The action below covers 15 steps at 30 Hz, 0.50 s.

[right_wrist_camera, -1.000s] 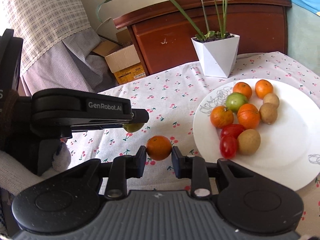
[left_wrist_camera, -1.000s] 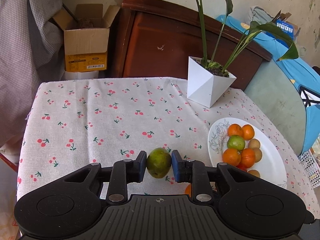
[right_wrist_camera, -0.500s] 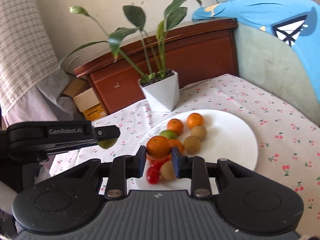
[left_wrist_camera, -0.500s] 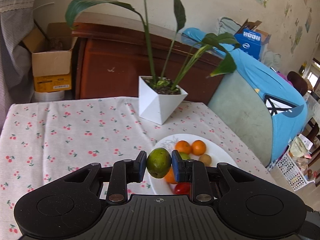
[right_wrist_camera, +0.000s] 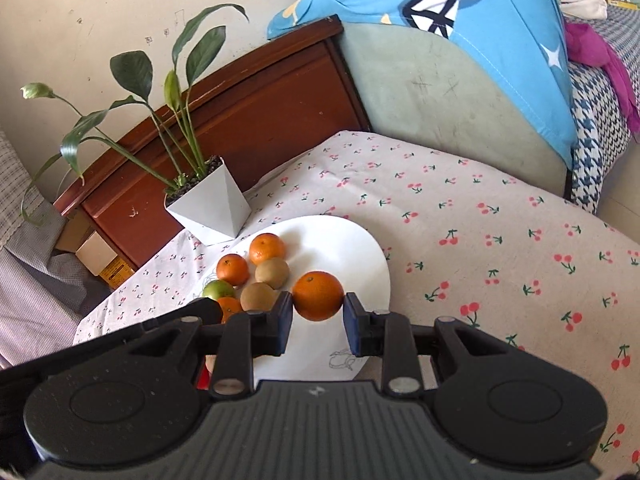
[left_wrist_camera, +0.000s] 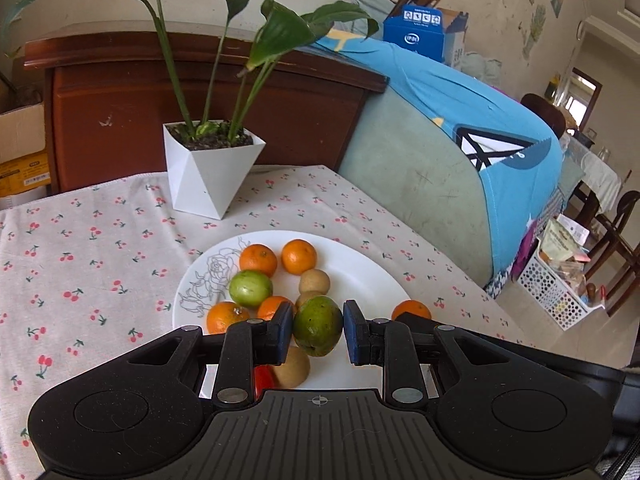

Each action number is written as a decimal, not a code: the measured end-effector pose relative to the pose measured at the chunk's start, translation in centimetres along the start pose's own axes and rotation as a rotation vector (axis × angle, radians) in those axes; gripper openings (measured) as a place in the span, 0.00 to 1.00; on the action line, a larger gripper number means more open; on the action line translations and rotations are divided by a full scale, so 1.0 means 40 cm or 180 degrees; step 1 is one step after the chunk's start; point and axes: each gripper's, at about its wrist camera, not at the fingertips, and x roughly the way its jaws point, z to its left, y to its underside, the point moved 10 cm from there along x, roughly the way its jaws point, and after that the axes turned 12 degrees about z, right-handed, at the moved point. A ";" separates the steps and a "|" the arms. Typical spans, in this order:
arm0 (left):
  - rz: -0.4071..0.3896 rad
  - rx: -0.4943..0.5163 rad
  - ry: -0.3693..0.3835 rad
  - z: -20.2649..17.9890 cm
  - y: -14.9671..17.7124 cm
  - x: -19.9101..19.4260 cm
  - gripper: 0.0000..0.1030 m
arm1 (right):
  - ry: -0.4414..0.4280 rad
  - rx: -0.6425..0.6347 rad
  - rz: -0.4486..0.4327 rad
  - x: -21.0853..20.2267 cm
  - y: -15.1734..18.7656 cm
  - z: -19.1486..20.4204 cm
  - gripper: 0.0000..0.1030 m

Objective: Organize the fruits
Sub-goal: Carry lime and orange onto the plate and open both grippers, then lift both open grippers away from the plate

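Note:
My left gripper [left_wrist_camera: 317, 330] is shut on a green mango-like fruit [left_wrist_camera: 318, 325] and holds it above the white plate [left_wrist_camera: 360, 276]. My right gripper [right_wrist_camera: 317, 318] is shut on an orange [right_wrist_camera: 318, 295] and holds it above the plate [right_wrist_camera: 344, 248]; that orange also shows in the left wrist view [left_wrist_camera: 412, 309]. Several oranges, brown fruits, a green fruit [left_wrist_camera: 251, 288] and a red tomato [left_wrist_camera: 264, 378] lie on the plate. The left gripper's body [right_wrist_camera: 176, 320] shows at the right wrist view's left.
A white pot with a tall plant [left_wrist_camera: 210, 168] stands on the cherry-print tablecloth [left_wrist_camera: 80, 260] behind the plate. A dark wooden headboard [left_wrist_camera: 208, 92] and a grey-green sofa with a blue cover [left_wrist_camera: 440, 152] lie beyond the table edge. A white basket [left_wrist_camera: 548, 292] sits on the floor.
Both grippers have carried their fruits to the right, from over the cloth to above the plate. The grips have not changed.

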 end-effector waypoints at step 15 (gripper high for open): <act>0.0061 0.0114 0.0004 -0.030 0.021 0.018 0.33 | 0.0076 0.0140 -0.0020 -0.006 -0.005 -0.015 0.31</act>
